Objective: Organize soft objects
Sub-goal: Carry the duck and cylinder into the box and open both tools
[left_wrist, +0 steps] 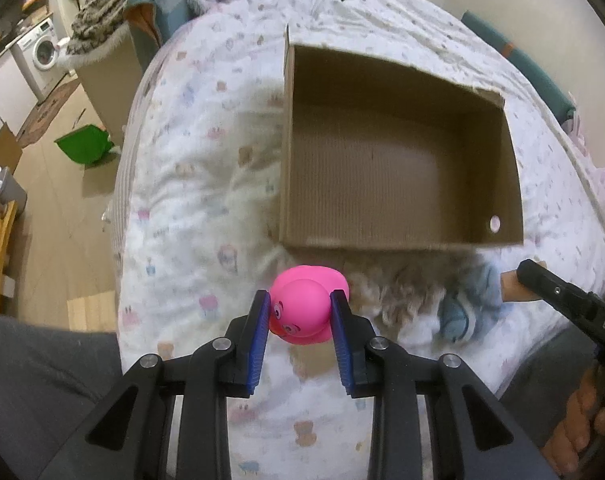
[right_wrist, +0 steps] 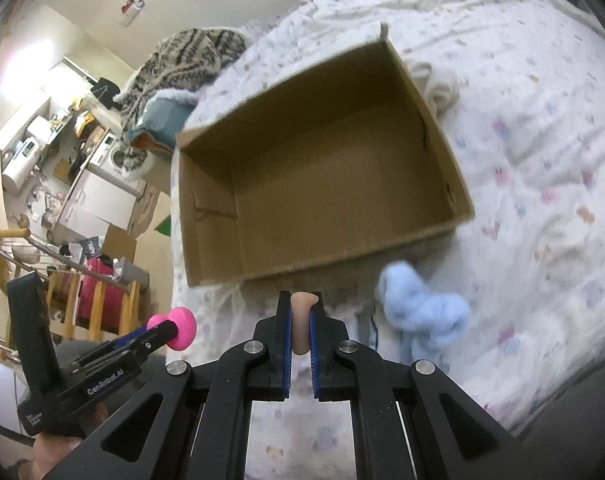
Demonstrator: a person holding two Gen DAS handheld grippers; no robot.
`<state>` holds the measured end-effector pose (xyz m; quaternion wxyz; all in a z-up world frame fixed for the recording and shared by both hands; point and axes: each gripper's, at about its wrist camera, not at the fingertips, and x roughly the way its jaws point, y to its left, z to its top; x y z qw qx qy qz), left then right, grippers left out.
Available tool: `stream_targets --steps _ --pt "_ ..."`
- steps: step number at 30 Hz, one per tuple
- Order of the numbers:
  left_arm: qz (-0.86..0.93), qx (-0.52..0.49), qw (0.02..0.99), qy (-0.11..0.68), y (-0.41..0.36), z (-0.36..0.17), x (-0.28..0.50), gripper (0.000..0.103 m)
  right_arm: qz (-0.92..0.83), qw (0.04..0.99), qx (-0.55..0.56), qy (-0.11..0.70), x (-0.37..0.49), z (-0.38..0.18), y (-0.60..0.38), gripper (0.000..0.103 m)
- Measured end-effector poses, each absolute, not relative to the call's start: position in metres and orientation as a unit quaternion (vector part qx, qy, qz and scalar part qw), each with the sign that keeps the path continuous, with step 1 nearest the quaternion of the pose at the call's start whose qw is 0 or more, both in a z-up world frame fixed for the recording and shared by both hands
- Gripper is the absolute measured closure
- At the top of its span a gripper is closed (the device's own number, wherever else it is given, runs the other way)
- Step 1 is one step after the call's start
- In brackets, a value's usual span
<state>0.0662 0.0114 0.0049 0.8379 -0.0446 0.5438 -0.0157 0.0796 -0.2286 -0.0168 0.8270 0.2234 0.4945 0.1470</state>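
Note:
My left gripper (left_wrist: 300,308) is shut on a pink rubber duck (left_wrist: 306,306) and holds it above the bed, just short of the near wall of an open, empty cardboard box (left_wrist: 402,246). The duck also shows in the right wrist view (right_wrist: 180,328). My right gripper (right_wrist: 301,312) is shut on a small beige soft piece (right_wrist: 302,320) near the box's (right_wrist: 322,268) front wall; that piece also shows in the left wrist view (left_wrist: 510,286). A light blue plush toy (right_wrist: 422,308) lies on the bed right of it, also seen in the left wrist view (left_wrist: 468,304).
The box rests on a white printed quilt (left_wrist: 190,152) covering the bed. A grey fluffy item (left_wrist: 398,288) lies by the box front. A cream cloth (right_wrist: 438,80) sits behind the box. A patterned blanket (right_wrist: 178,64) is piled at the bed's far end. The floor (left_wrist: 62,216) is left.

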Motion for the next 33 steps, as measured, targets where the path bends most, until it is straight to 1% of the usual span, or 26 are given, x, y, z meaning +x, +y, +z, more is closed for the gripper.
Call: stream_targets --steps 8,16,27,33 --pt "-0.022 -0.028 0.856 0.515 0.003 0.022 0.097 0.076 0.131 0.845 0.194 0.480 0.113 -0.002 -0.233 0.094" --pt "-0.031 -0.001 0.863 0.505 -0.016 0.017 0.128 0.076 0.121 0.850 0.176 0.482 0.144 -0.012 -0.235 0.094" --pt "-0.041 0.026 0.871 0.489 -0.040 -0.014 0.158 0.076 0.113 0.844 0.170 0.495 0.171 -0.042 -0.229 0.094" --pt "-0.045 -0.004 0.862 0.505 -0.035 -0.039 0.167 0.076 0.104 0.841 0.158 0.506 0.172 -0.055 -0.226 0.094"
